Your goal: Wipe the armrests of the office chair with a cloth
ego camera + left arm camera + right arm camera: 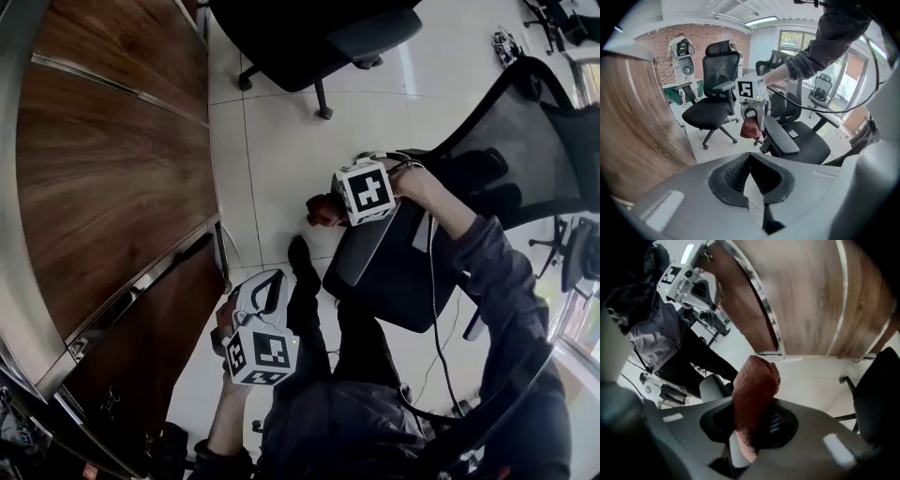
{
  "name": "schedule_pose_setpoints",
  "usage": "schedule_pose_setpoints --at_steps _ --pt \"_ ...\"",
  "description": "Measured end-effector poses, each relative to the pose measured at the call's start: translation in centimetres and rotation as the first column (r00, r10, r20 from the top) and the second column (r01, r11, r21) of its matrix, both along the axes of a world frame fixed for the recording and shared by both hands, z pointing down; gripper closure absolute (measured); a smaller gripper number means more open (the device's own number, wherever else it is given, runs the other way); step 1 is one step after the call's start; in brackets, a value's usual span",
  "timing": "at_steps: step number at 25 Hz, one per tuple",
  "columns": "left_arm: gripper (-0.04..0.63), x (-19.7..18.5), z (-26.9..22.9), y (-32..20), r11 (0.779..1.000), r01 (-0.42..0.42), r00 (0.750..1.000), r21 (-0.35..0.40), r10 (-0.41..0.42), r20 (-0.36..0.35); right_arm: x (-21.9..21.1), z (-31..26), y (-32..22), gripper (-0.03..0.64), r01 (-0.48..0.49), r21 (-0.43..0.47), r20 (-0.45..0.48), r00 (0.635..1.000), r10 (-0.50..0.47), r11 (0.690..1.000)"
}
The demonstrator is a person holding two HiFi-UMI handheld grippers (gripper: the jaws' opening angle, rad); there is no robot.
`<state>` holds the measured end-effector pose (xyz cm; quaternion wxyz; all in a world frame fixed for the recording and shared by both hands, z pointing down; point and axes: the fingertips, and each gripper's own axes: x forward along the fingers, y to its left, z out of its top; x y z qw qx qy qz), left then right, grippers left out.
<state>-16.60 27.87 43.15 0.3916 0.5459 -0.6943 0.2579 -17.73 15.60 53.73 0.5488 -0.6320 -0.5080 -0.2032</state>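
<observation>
Right tongs (757,425) pinching rust-red cloth (754,390), centre frame.
Left tongs (750,168) pressed together, empty; grey armrest (780,137) just beside cloth.

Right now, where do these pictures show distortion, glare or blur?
Head view: the wooden desk edge curves from lens distortion, and the pale floor reflects light. Left gripper view: dark rounded corners, a bright window, the red cloth fairly sharp. Right gripper view: the same cloth, close to the lens, looks slightly soft; the left side is dark.
</observation>
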Motion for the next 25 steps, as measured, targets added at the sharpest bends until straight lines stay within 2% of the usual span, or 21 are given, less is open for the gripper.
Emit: schedule_pose_setpoints --at_steps 2,3,5,6,8,10,12,16,18,19,21,23,25 --pt "0.580 0.5 -1.3 -1.1 1.000 -0.030 0.999 0.005 0.030 0.019 0.0 -3.8 -1.6 0.531 -0.136 -0.043 0.091 0.986 0.140 0.990" --pt "0.580 0.8 -1.9 -1.7 0.999 -0.047 0.999 0.006 0.046 0.028 0.1 -5.6 -2.6 0.531 -0.220 -0.073 0.139 0.964 0.229 0.973" --pt "0.580 1.5 -3.2 -2.9 0.996 -0.085 0.995 0.005 0.085 0.049 0.9 -8.9 -4.7 0.530 -0.405 -0.138 0.212 0.879 0.427 0.904" --pt "0.580 2.0 -3.8 -3.5 0.994 -0.105 0.993 0.003 0.105 0.061 1.7 -10.4 -5.9 0.529 -0.496 -0.169 0.238 0.818 0.524 0.852" --pt "0.580 2.9 -5.0 -5.0 0.988 -0.157 0.984 0.003 0.156 0.086 3.7 -13.1 -7.9 0.529 -0.656 -0.224 0.285 0.663 0.692 0.720" --pt "0.580 4.4 -6.3 -6.7 0.974 -0.228 0.968 0.008 0.226 0.112 6.7 -15.5 -9.4 0.529 -0.773 -0.276 0.322 0.485 0.813 0.571" --pt "0.580 7.3 -8.1 -8.3 0.956 -0.293 0.948 0.011 0.290 0.131 11.0 -18.0 -10.2 0.529 -0.848 -0.328 0.334 0.307 0.891 0.415" --pt "0.580 14.1 -12.0 -11.8 0.916 -0.400 0.905 0.025 0.390 0.172 20.7 -23.2 -12.7 0.529 -0.900 -0.426 0.338 -0.059 0.939 0.097" --pt "0.580 17.1 -13.5 -13.7 0.891 -0.453 0.879 0.038 0.439 0.186 25.3 -25.4 -14.5 0.528 -0.886 -0.462 0.354 -0.226 0.908 -0.040" --pt "0.580 18.5 -14.0 -14.6 0.878 -0.476 0.867 0.044 0.461 0.189 27.4 -26.4 -15.3 0.528 -0.873 -0.479 0.366 -0.299 0.881 -0.097" --pt "0.580 21.6 -14.9 -16.1 0.855 -0.516 0.846 0.055 0.499 0.186 31.4 -28.4 -16.6 0.528 -0.841 -0.511 0.389 -0.410 0.825 -0.177" --pt "0.580 25.1 -15.9 -17.5 0.827 -0.558 0.822 0.069 0.539 0.185 35.2 -30.2 -17.6 0.528 -0.812 -0.542 0.413 -0.483 0.772 -0.218" --pt "0.580 28.5 -16.9 -18.8 0.796 -0.600 0.793 0.080 0.578 0.193 38.6 -31.7 -18.5 0.528 -0.788 -0.566 0.434 -0.536 0.724 -0.244"
